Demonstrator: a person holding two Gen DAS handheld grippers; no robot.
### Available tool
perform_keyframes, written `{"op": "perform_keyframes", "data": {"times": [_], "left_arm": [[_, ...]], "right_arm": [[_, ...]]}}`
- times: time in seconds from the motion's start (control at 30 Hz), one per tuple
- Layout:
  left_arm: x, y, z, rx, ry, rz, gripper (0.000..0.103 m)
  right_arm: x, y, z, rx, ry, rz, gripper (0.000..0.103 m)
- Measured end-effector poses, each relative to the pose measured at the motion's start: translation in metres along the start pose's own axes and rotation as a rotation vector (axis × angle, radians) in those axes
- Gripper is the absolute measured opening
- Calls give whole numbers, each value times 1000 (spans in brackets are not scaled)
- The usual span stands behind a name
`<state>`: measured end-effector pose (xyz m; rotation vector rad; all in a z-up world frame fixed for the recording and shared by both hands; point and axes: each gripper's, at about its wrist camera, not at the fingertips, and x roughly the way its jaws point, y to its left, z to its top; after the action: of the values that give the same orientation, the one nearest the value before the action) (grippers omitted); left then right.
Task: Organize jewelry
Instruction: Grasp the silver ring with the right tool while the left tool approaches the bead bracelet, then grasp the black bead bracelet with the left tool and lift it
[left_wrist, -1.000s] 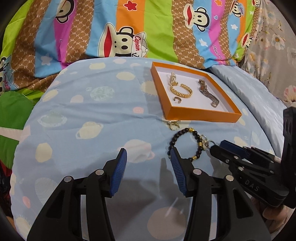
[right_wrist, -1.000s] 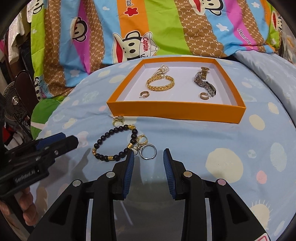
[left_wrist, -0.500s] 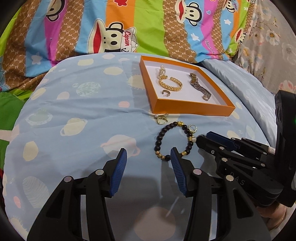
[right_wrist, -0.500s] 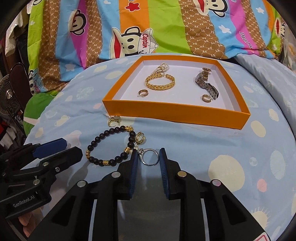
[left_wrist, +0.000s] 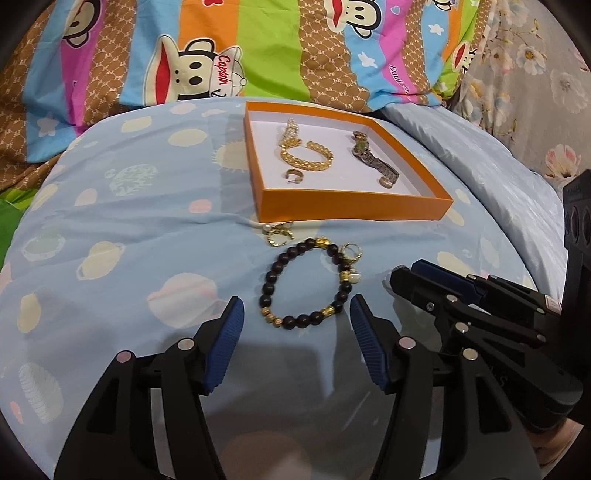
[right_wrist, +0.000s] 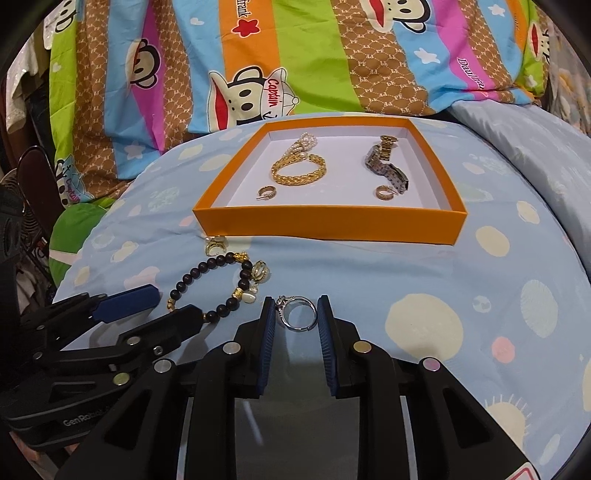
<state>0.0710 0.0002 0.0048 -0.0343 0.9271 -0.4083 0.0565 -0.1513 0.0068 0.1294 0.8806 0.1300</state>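
The right gripper (right_wrist: 296, 314) pinches a silver ring (right_wrist: 298, 313) just above the blue bedsheet (right_wrist: 369, 273); next it likely needs lifting over the wall into the orange box (right_wrist: 332, 225). The left gripper (left_wrist: 295, 325), low and level, gapes around the beaded bracelet (left_wrist: 306, 282).

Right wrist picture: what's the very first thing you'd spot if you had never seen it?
The silver ring jumps out first, sitting right between the right gripper's blue jaws, low in the middle. Just behind it, the bright orange box holds a gold bracelet and a watch on its white floor. To the left, a dark bead bracelet lies on the blue planet blanket.
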Motion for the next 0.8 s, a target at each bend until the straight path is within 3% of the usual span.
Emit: {"op": "perform_keyframes", "data": {"times": [0.43,0.53,0.8], "left_arm": [[12,-13,3,62,4,54,56],[11,-11,3,48,-1,46,48],[8,-10,2,44,-2,9,13]], "right_arm": [[-1,-14,3,42,-13,5,22],[-2,-15,3,44,-16,6,22],[-5,-17,4,50,-25,7,22]]}}
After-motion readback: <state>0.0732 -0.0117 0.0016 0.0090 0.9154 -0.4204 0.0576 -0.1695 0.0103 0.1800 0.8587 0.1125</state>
